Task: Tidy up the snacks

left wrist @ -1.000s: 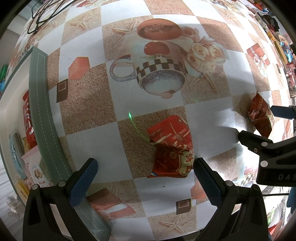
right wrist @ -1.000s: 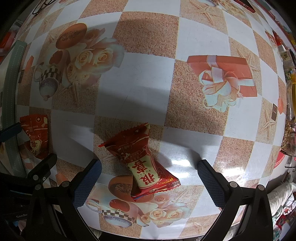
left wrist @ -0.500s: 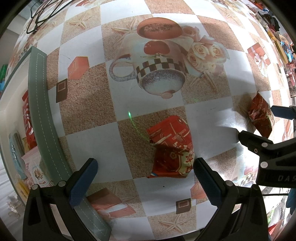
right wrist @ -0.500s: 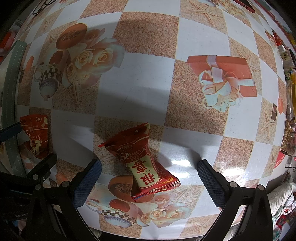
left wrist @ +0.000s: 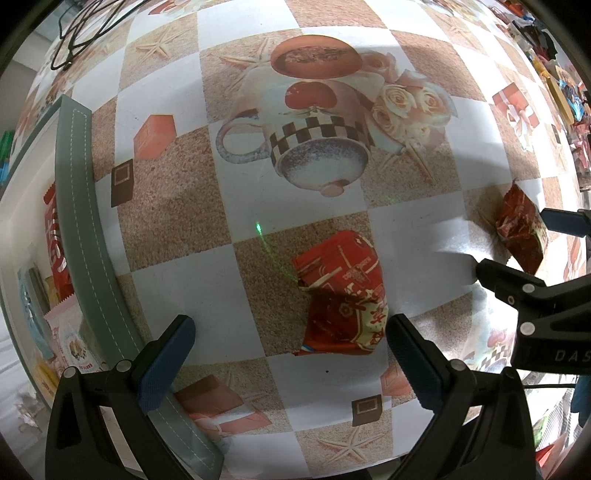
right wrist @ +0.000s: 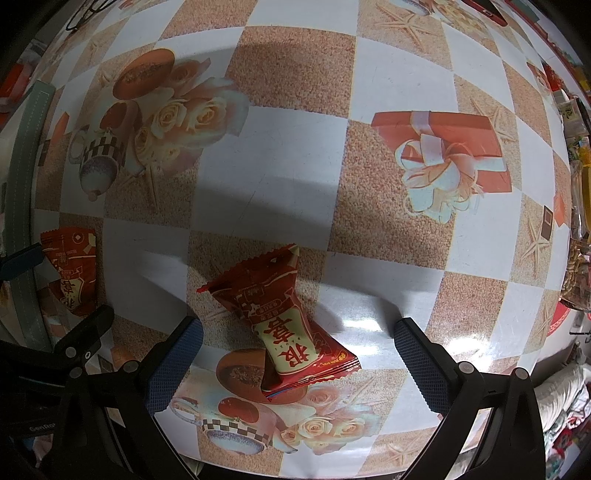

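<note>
Two red snack packets lie on the patterned tablecloth. In the left wrist view one red packet (left wrist: 341,295) rests flat just ahead of my open left gripper (left wrist: 288,354), nearer its right finger. In the right wrist view the other red packet (right wrist: 286,325), with a cream label, lies between the fingers of my open right gripper (right wrist: 297,362). Neither packet is gripped. Each view also shows the other's packet at its edge: the far packet (left wrist: 521,230) beside the right gripper's blue finger, and the left one (right wrist: 72,269).
A grey-green storage box rim (left wrist: 85,221) runs along the table's left side, with several snack packs (left wrist: 59,236) inside. More loose snacks (right wrist: 578,258) crowd the table's right edge. Black cables (left wrist: 77,29) lie at the far left corner.
</note>
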### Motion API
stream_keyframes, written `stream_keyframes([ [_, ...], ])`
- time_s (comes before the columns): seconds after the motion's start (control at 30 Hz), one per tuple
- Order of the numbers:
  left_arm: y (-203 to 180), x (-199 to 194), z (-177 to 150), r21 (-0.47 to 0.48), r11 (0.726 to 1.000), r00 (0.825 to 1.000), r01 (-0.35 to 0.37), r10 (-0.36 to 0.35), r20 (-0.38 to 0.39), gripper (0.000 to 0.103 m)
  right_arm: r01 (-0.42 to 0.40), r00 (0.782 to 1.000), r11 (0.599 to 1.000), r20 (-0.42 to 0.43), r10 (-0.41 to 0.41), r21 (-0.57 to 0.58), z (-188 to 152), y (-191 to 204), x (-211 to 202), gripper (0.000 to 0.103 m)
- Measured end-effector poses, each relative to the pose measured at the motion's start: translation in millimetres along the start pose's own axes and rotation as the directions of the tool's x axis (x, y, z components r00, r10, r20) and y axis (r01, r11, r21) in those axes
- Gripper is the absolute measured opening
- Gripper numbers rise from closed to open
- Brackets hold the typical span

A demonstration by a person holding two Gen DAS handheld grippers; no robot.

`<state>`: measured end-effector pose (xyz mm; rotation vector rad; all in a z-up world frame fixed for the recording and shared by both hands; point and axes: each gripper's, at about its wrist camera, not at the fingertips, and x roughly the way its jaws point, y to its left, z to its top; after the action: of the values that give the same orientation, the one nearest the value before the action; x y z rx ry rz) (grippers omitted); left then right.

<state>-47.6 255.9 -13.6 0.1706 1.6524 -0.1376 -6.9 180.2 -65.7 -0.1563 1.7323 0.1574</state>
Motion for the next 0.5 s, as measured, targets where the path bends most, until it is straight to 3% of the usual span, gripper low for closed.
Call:
stream_keyframes([
  [0.5,0.8,-0.4,-0.7,0.000,1.000,1.000,0.000,0.000,0.001,0.103,0.000,1.000,1.000,0.006,0.000,0.002,-0.6,0.0,-0.8,0.103],
])
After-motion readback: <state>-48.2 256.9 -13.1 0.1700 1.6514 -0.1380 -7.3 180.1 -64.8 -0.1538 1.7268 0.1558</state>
